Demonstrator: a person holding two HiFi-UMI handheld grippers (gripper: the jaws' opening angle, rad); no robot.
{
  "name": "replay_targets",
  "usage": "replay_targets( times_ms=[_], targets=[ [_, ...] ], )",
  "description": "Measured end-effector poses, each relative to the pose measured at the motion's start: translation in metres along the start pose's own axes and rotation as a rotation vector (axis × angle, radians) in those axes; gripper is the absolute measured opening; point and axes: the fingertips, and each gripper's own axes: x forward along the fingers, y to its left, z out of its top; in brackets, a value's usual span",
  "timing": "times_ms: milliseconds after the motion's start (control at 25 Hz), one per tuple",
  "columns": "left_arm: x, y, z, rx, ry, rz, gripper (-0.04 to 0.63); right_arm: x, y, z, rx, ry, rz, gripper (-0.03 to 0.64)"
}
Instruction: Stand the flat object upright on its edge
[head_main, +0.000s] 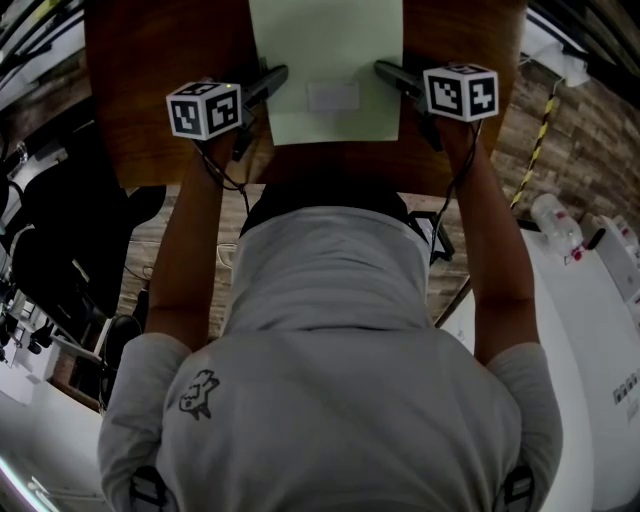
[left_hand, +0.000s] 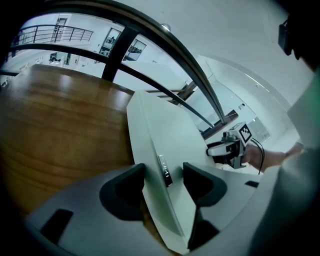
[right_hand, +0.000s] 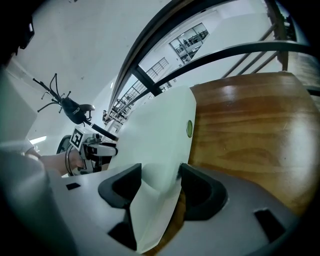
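Observation:
A pale green flat panel (head_main: 325, 50) with a white label (head_main: 333, 96) lies on the wooden table (head_main: 150, 90), between my two grippers. My left gripper (head_main: 272, 80) is at its left edge. In the left gripper view the jaws (left_hand: 164, 182) straddle the panel's (left_hand: 165, 135) near edge: one pad sits against the rim, while the other stands off the face, so the gripper is open. My right gripper (head_main: 392, 75) is at the right edge. There the panel (right_hand: 160, 125), marked by a green dot (right_hand: 189, 128), fills the gap between the pads of the right gripper (right_hand: 160, 182), which is shut on it.
The table's near edge runs just in front of the person's grey-shirted torso (head_main: 330, 350). A white machine (head_main: 590, 300) stands at the right and dark gear (head_main: 50, 250) at the left. Bare wood (left_hand: 65, 125) flanks the panel on both sides (right_hand: 250, 130).

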Motion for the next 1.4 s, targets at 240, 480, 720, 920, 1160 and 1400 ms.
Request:
replay_targets(
  times_ms=[240, 480, 720, 920, 1160, 1400],
  targets=[
    [-0.013, -0.012, 0.01, 0.046, -0.012, 0.017, 0.247, -0.011, 0.011, 0.003, -0.022, -0.013, -0.022, 0.245],
    [-0.031, -0.032, 0.027, 0.118, -0.044, 0.033, 0.241, -0.032, 0.029, 0.007, -0.054, -0.052, -0.058, 0.244],
    [-0.054, -0.046, 0.04, 0.172, -0.078, 0.034, 0.239, -0.052, 0.052, 0.018, -0.083, -0.117, -0.097, 0.242],
    [-0.082, -0.062, 0.056, 0.223, -0.13, 0.03, 0.239, -0.07, 0.078, 0.031, -0.141, -0.178, -0.14, 0.242],
    [-0.111, -0.077, 0.074, 0.289, -0.197, 0.033, 0.235, -0.096, 0.111, 0.053, -0.244, -0.269, -0.19, 0.242],
    [-0.135, -0.094, 0.092, 0.385, -0.261, 0.059, 0.233, -0.118, 0.136, 0.065, -0.32, -0.381, -0.254, 0.242]
  ],
)
